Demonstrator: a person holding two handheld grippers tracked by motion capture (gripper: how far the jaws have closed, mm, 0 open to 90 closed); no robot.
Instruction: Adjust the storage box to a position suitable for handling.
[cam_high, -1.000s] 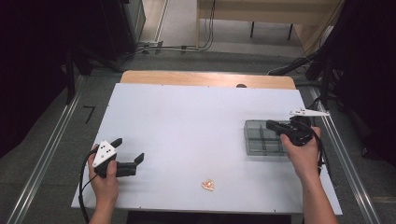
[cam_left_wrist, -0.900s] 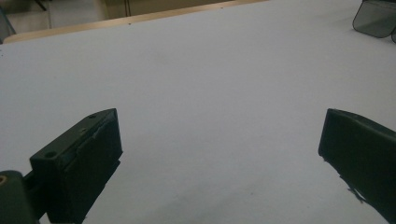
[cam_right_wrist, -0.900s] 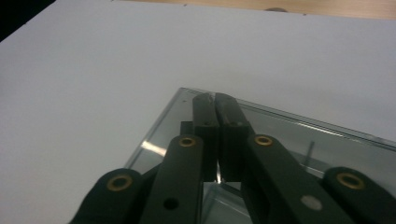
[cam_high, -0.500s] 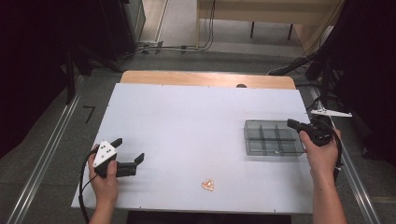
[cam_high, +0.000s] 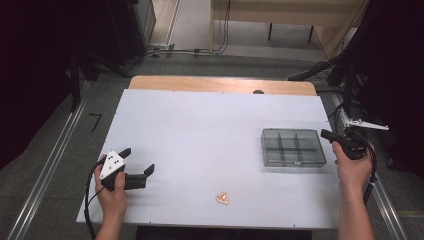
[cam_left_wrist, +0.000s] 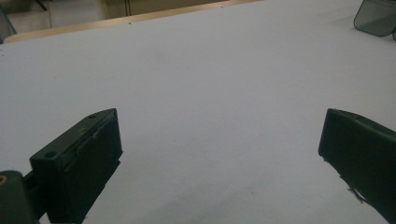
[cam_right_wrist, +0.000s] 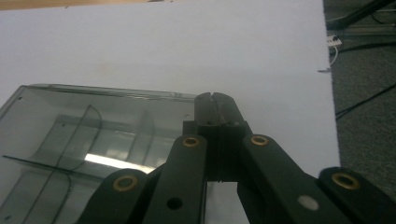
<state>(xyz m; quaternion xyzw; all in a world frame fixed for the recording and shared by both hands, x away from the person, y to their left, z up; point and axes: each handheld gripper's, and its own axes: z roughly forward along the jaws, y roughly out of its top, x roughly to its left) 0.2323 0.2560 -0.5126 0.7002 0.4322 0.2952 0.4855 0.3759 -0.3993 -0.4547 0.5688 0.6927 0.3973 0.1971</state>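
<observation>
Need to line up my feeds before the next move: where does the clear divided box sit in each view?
High view: clear divided box right of centre, beside the right gripper.
Left gripper view: its corner at top right.
Right gripper view: lower left, beside the shut jaws.
Shared landmark: white table.

Smoky grey box (cam_high: 293, 147), white table (cam_high: 200, 130)

Even overhead light brightens the white table (cam_high: 210, 125) while the surroundings from nine to three o'clock sit dark. Shadows are faint. Both gripper views look dim, grainy and soft, with glare on the clear box (cam_right_wrist: 100, 158).
</observation>
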